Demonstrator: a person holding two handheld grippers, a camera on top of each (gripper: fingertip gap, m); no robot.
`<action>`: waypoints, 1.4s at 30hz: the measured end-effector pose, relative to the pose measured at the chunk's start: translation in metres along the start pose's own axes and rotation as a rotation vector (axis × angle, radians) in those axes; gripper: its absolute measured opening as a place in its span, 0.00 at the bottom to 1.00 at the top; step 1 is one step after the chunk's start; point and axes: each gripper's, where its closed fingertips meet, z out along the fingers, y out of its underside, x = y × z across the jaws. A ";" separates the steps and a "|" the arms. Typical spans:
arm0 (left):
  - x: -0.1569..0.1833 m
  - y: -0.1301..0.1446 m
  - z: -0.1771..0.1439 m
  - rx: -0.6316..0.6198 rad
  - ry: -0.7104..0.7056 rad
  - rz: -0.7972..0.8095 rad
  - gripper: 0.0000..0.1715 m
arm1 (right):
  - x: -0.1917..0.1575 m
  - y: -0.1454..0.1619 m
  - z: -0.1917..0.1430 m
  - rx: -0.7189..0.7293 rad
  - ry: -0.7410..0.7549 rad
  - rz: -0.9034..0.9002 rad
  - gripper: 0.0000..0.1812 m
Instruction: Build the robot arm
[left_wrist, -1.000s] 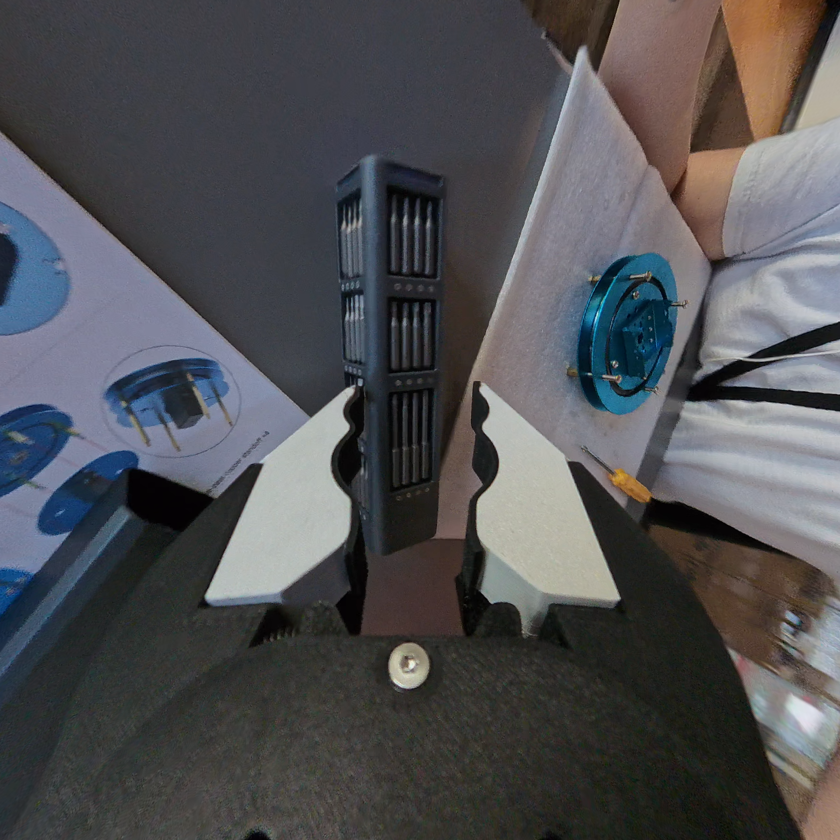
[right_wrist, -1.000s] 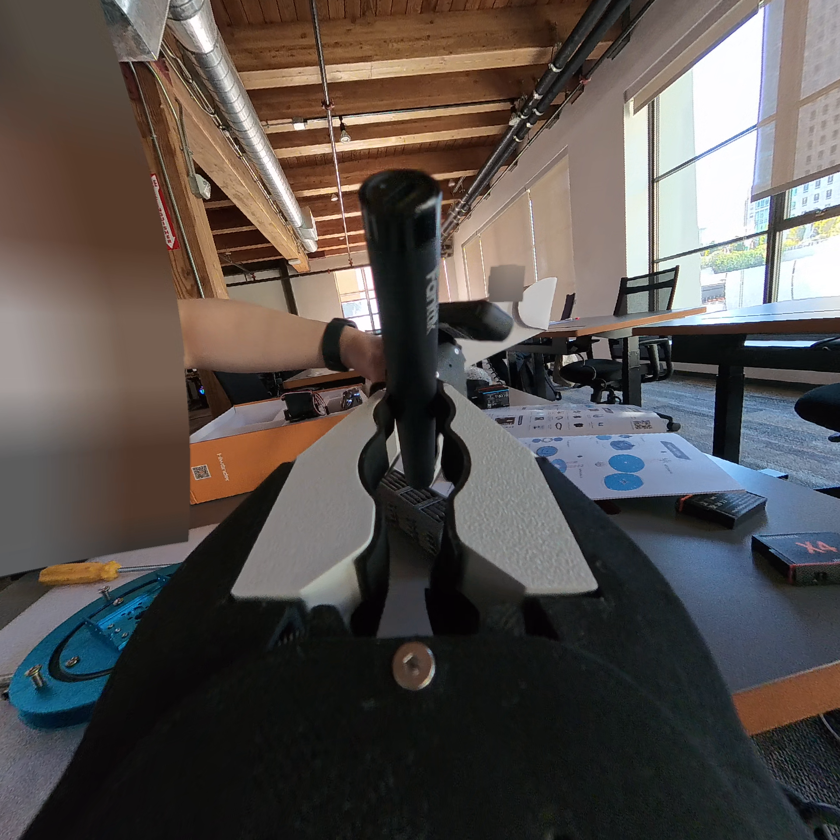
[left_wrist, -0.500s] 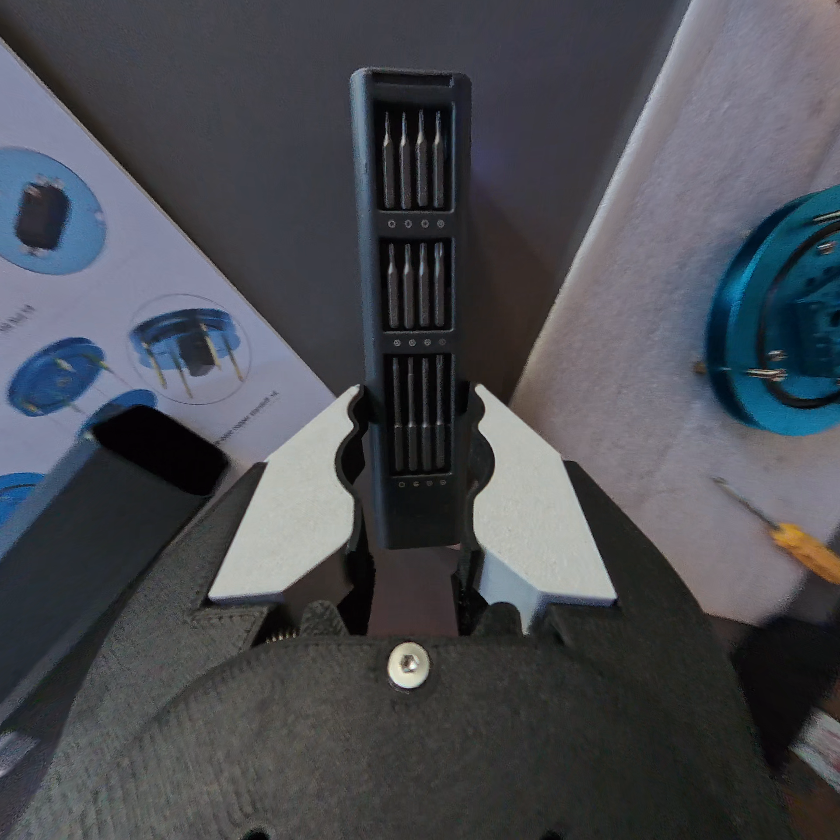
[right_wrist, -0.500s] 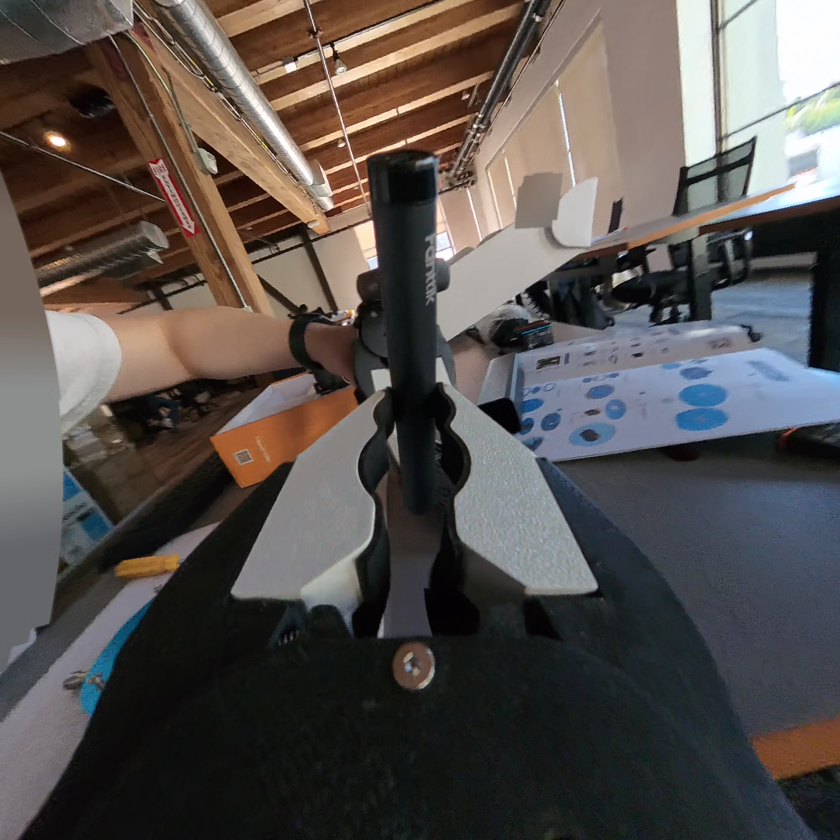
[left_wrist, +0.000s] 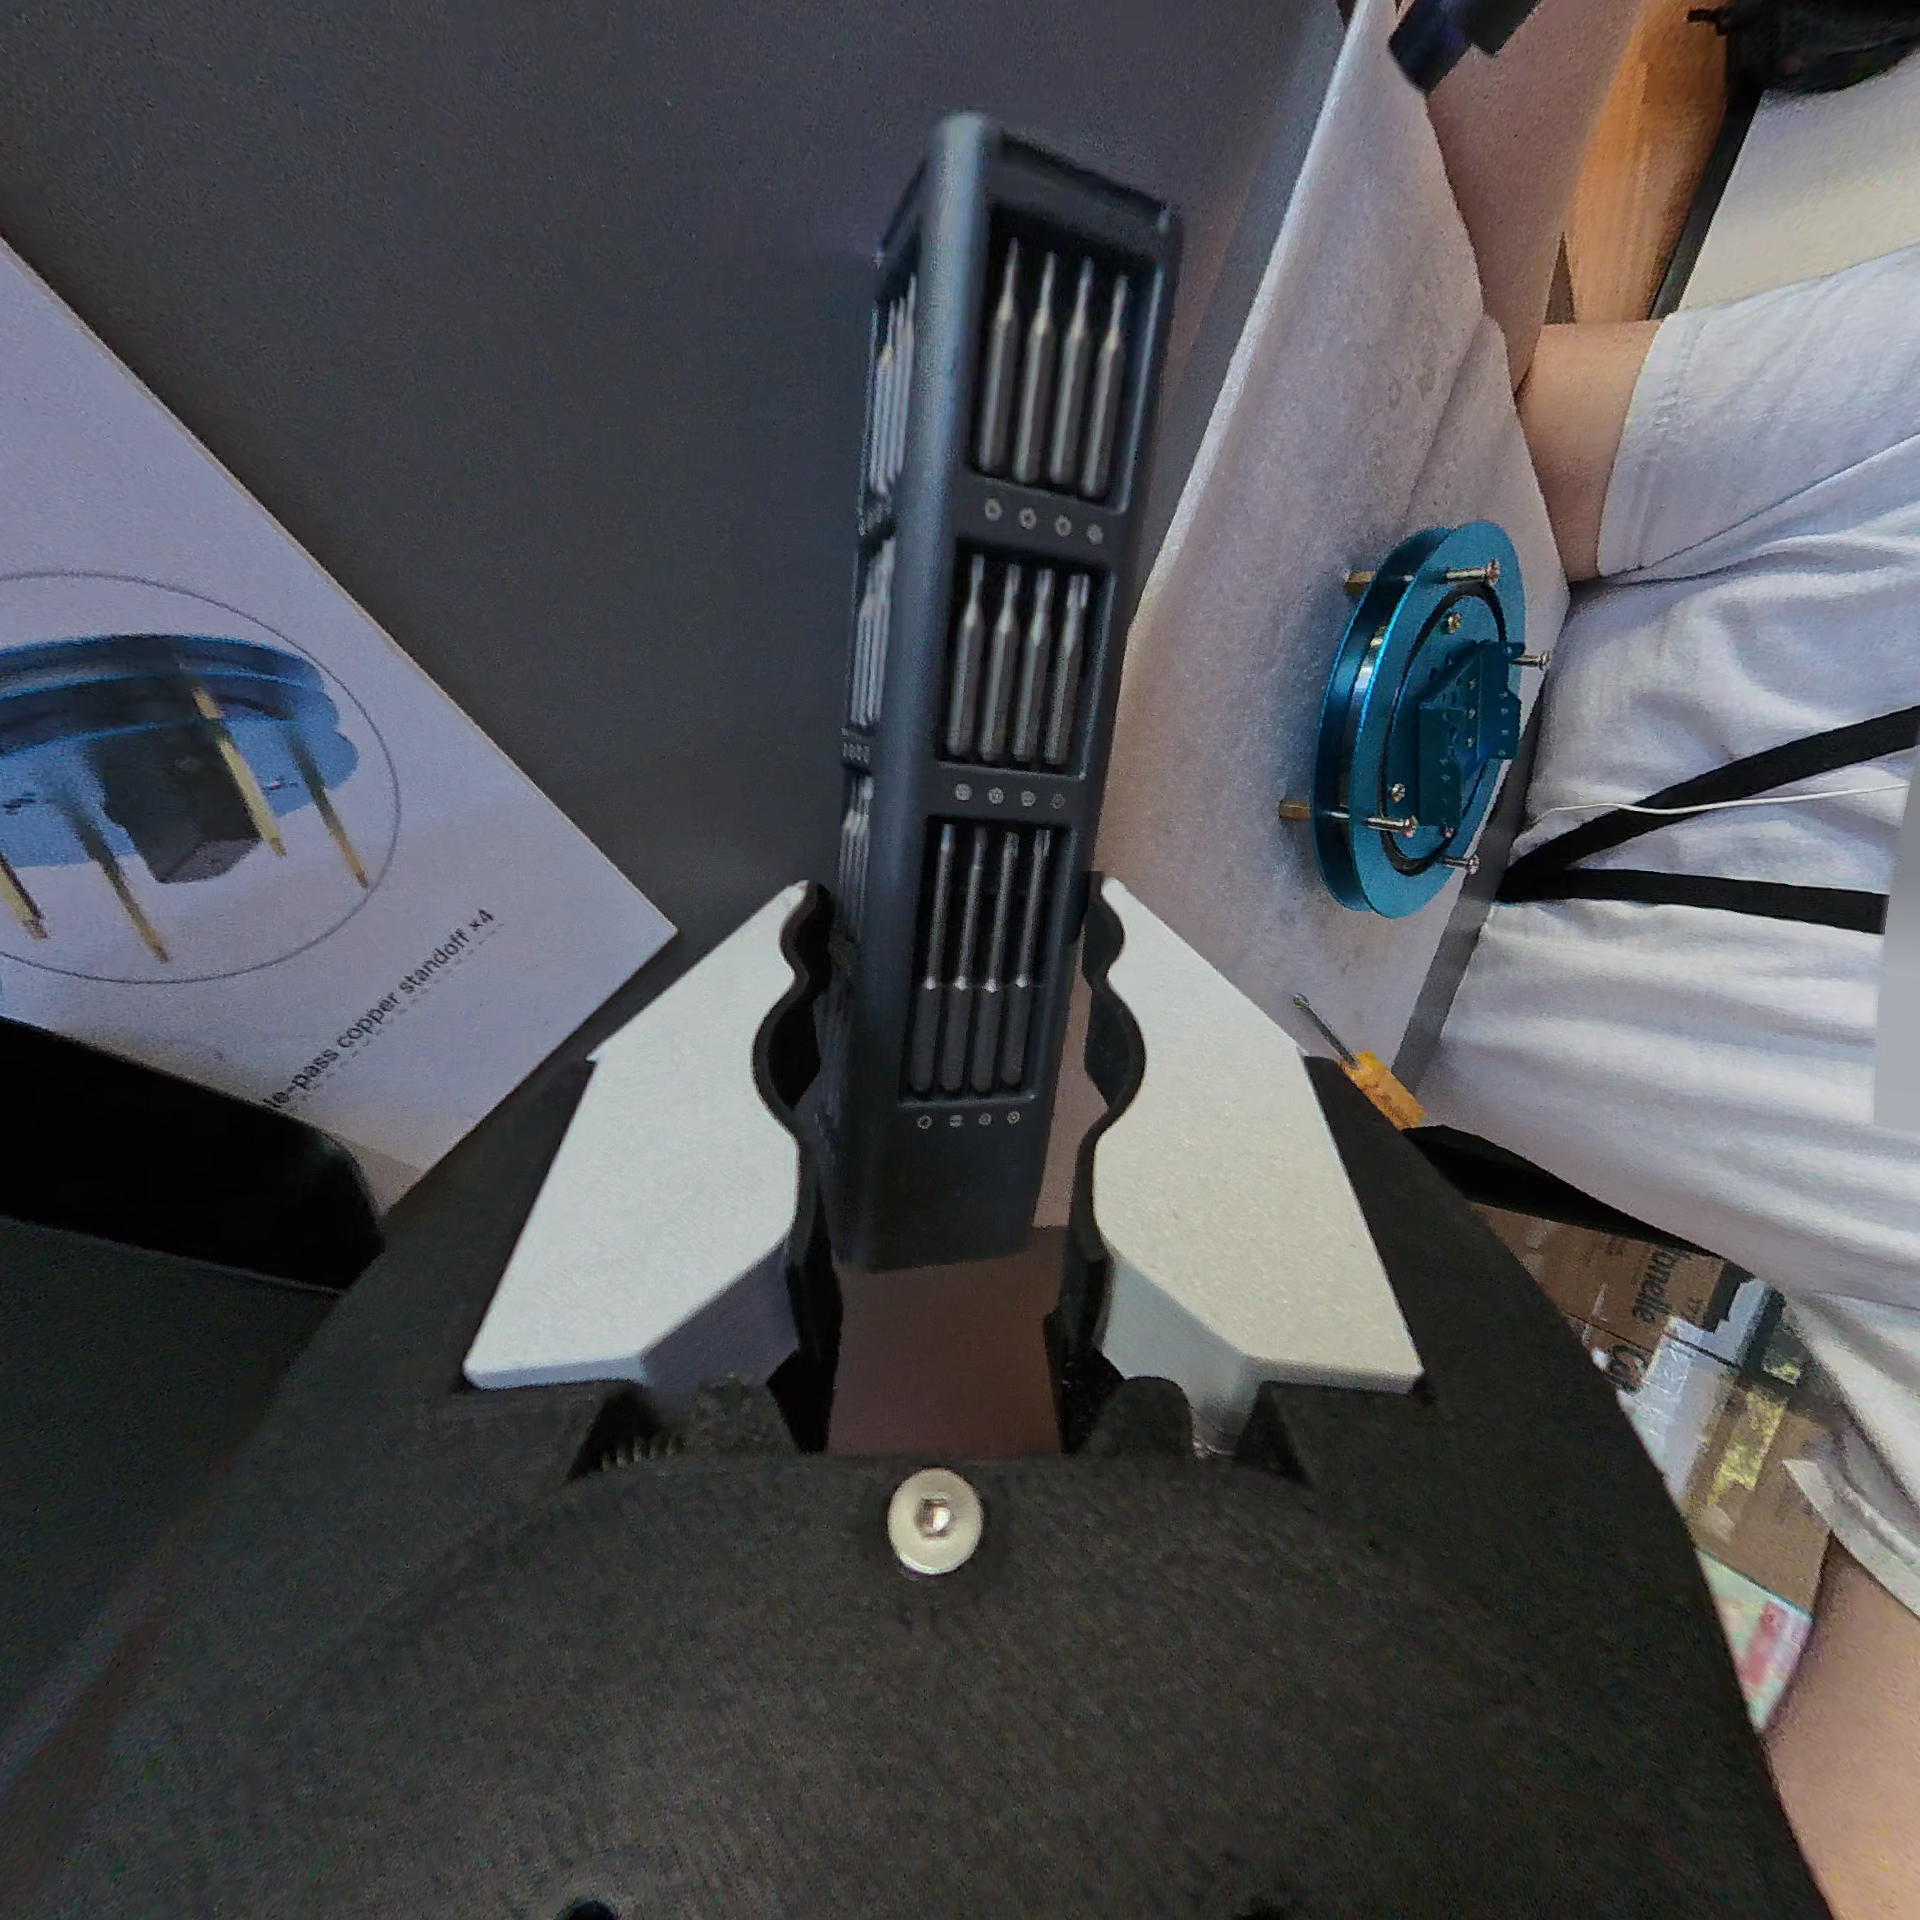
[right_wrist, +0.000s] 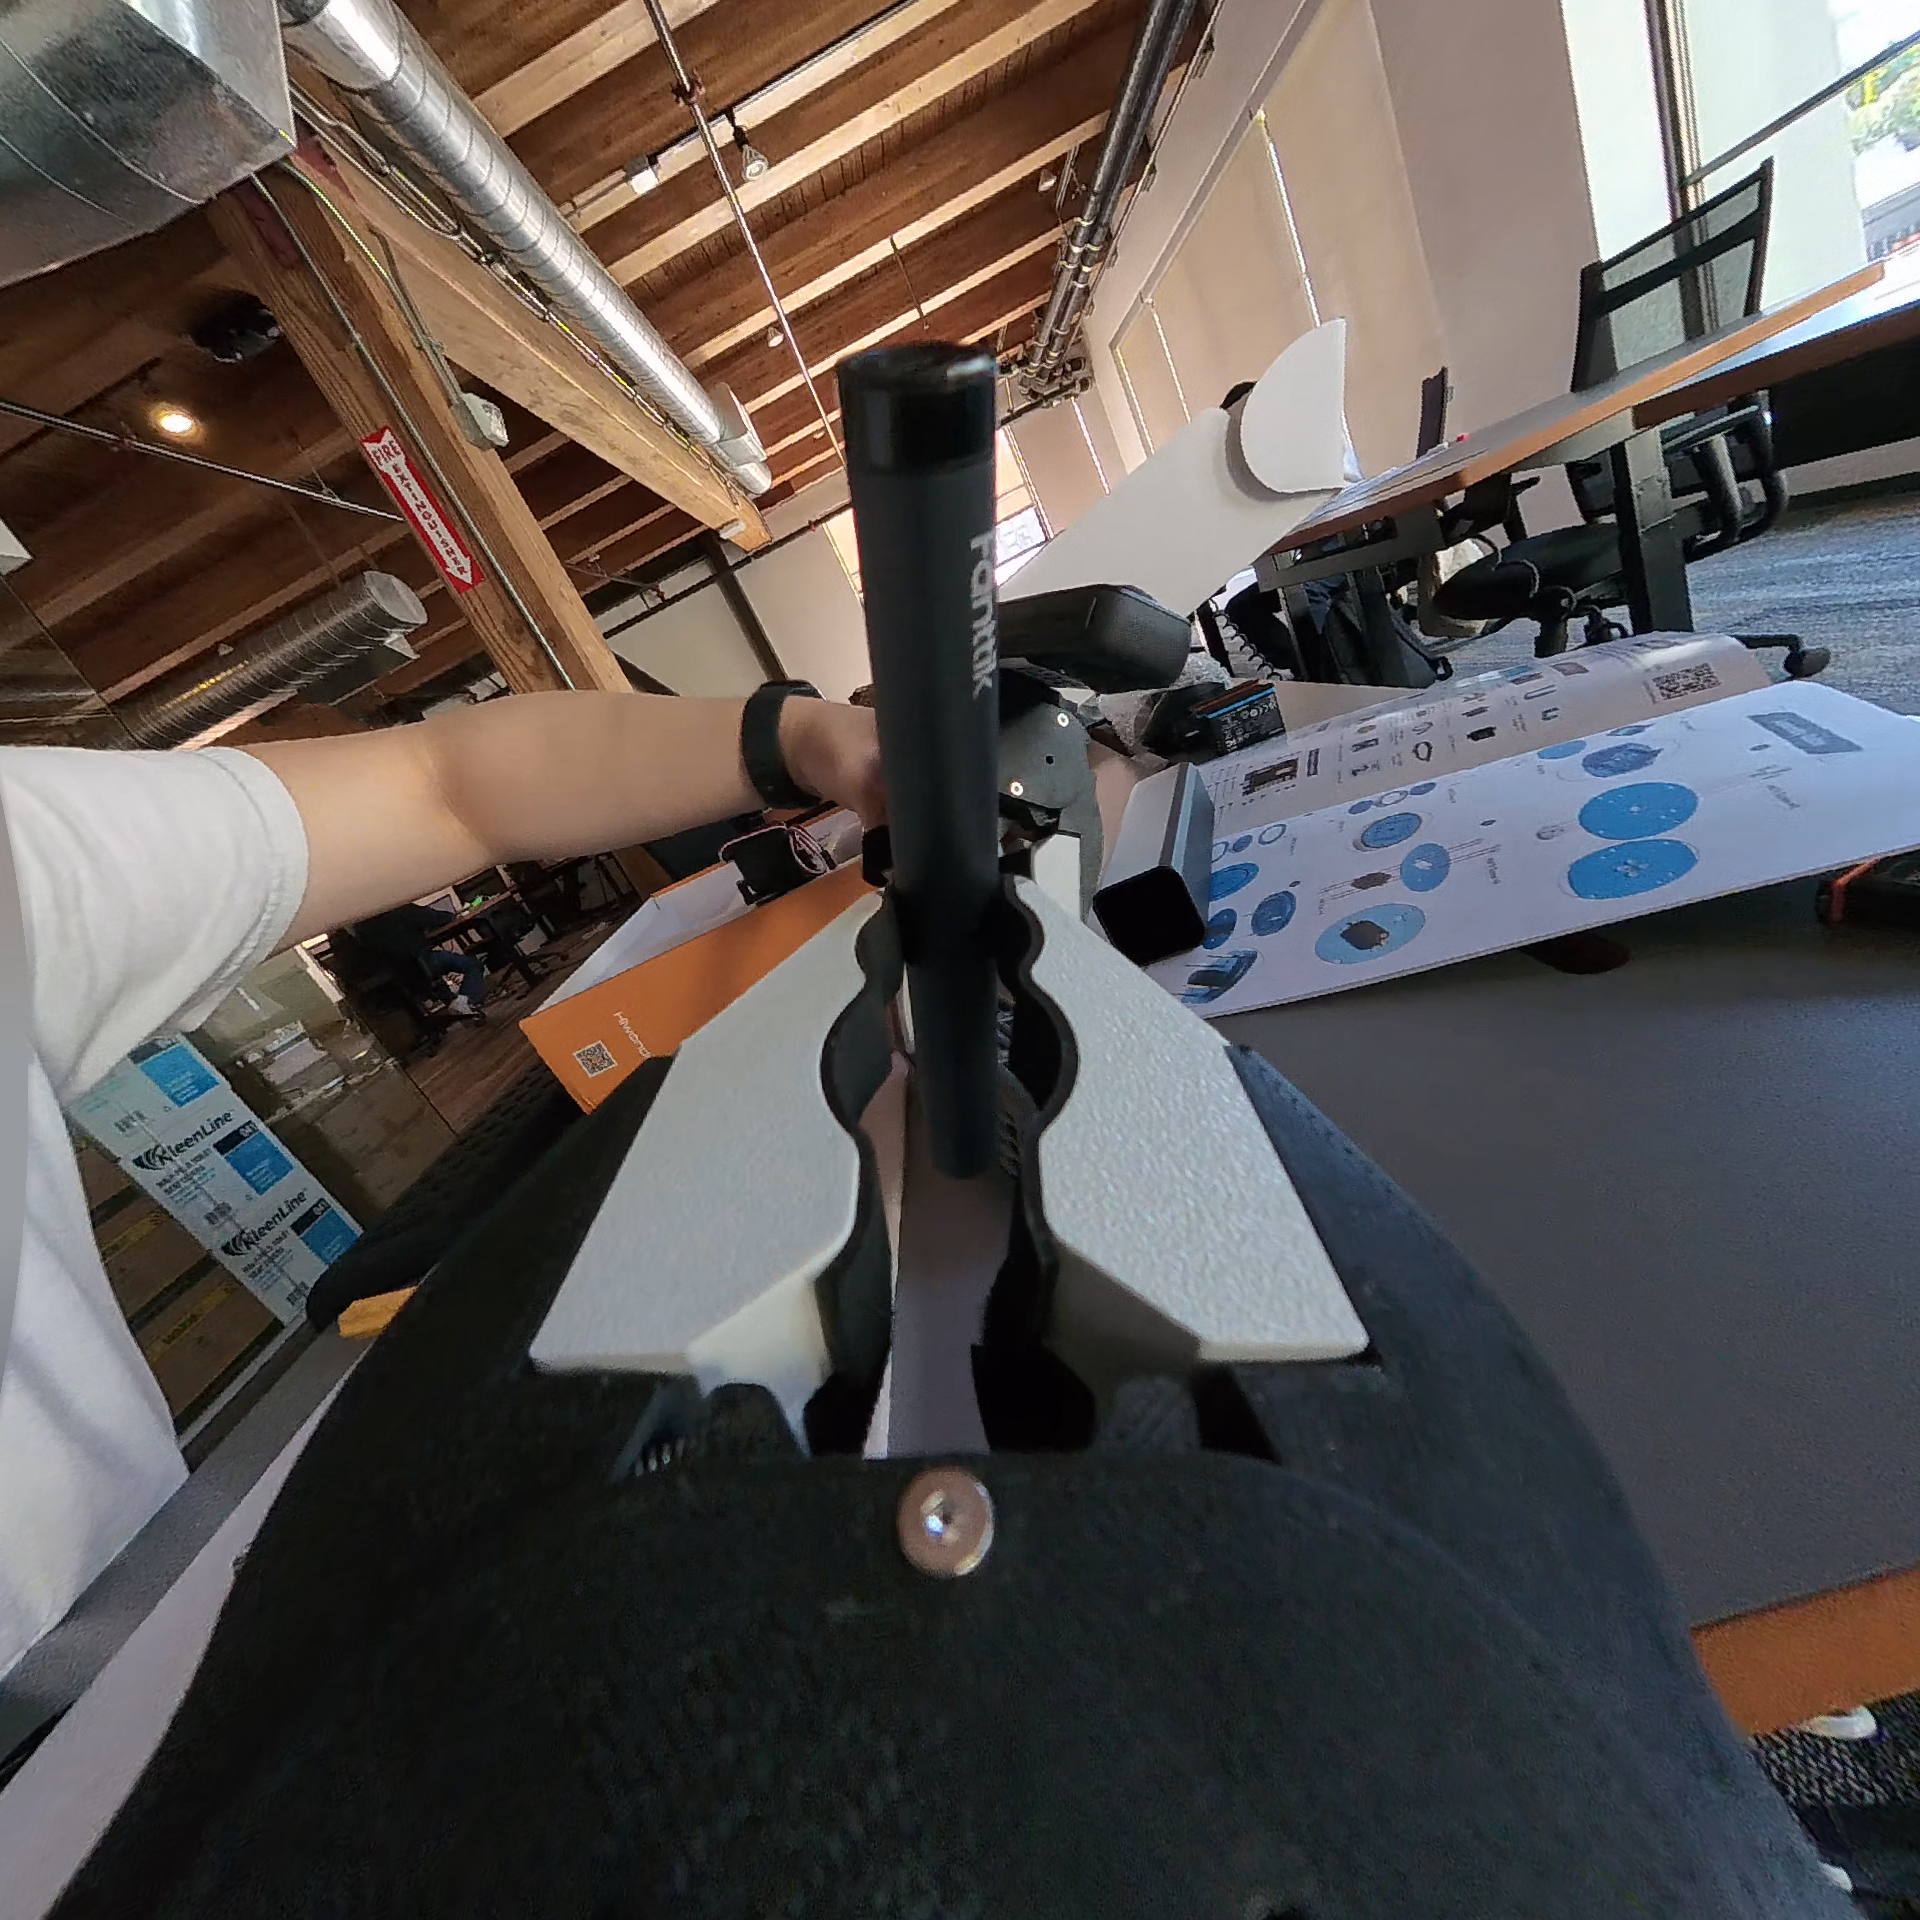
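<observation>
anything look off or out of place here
Nothing looks damaged or spilled. One oddity: the printed instruction sheet does not lie flat on the grey table; its near edge is propped up by something underneath. The left claw grips a bit holder, the right claw a black handle.

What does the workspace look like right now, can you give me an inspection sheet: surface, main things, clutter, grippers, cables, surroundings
Surface: dark grey desk, partly covered by a white foam sheet.
Main things: bit rack with rows of screwdriver bits; black screwdriver handle; blue disc with screws, lying on the foam.
Clutter: printed instruction sheet; yellow-handled screwdriver; grey sleeve open at one end; orange box.
Grippers: left gripper shut on the bit rack; right gripper shut on the screwdriver handle.
Cables: thin white cable across the person's shirt.
Surroundings: open office, wooden beam ceiling, ducts, chair.
</observation>
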 end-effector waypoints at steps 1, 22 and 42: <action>0.000 -0.001 0.000 0.011 0.005 0.004 0.28 | 0.000 -0.001 -0.001 0.005 -0.003 0.001 0.09; -0.001 -0.007 -0.002 0.028 0.104 -0.127 0.28 | -0.064 0.040 0.022 -0.411 -0.079 -0.094 0.09; -0.002 -0.008 -0.003 -0.003 0.126 -0.128 0.27 | -0.070 0.115 0.071 -0.767 -0.069 -0.753 0.17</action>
